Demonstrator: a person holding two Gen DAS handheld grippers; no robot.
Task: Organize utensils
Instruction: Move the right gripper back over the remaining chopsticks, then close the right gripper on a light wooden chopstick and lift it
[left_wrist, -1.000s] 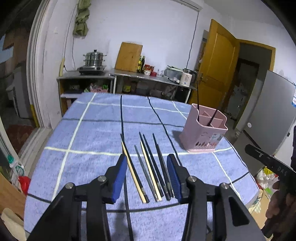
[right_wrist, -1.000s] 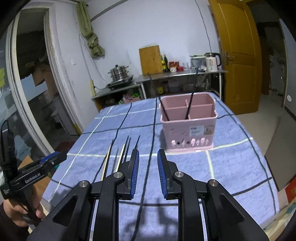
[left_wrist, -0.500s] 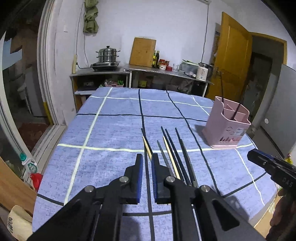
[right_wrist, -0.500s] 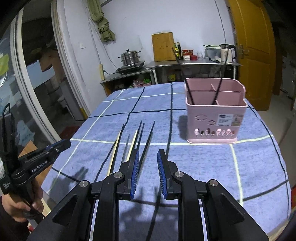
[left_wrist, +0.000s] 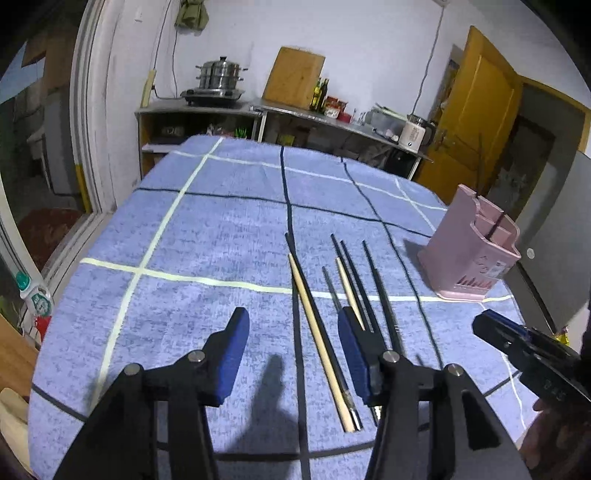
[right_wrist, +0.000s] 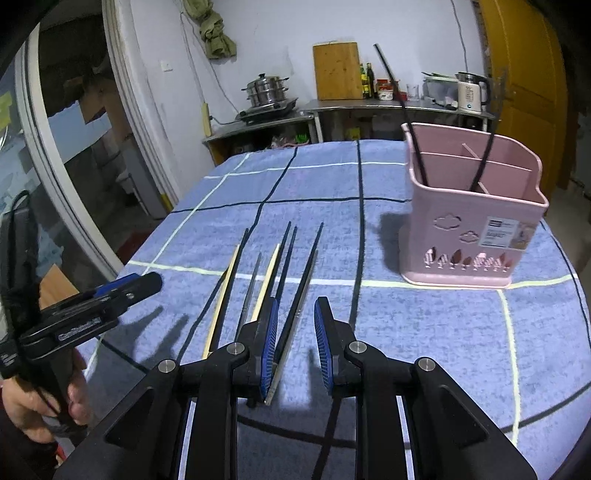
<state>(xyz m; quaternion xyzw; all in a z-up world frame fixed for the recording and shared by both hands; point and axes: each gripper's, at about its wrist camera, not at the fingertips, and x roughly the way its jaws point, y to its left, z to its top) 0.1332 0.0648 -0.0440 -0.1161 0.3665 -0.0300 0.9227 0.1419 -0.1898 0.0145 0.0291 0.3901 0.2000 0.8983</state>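
Observation:
Several chopsticks lie side by side on the blue checked cloth: a pale wooden one (left_wrist: 317, 332), a second pale one (right_wrist: 266, 277) and black ones (right_wrist: 301, 284). My left gripper (left_wrist: 293, 332) hangs low over them, its jaws opening, with the pale wooden chopstick and a black one lying between the fingers, untouched. My right gripper (right_wrist: 297, 332) is open over the rightmost black chopsticks, which lie close to its left pad without being pinched. The pink utensil holder (right_wrist: 472, 221) stands to the right with two black chopsticks (right_wrist: 406, 118) leaning in it.
The cloth-covered table (left_wrist: 184, 229) ends close in front of both grippers. A person's hand holds the left gripper (right_wrist: 140, 284) at the left table edge. The right gripper (left_wrist: 484, 326) shows at the right. A metal counter (left_wrist: 295, 110) with pots stands behind.
The left jaws were apart, closed half a second ago, and now stand apart again. Both grippers have sunk and moved closer to the chopsticks. The right jaws kept their gap.

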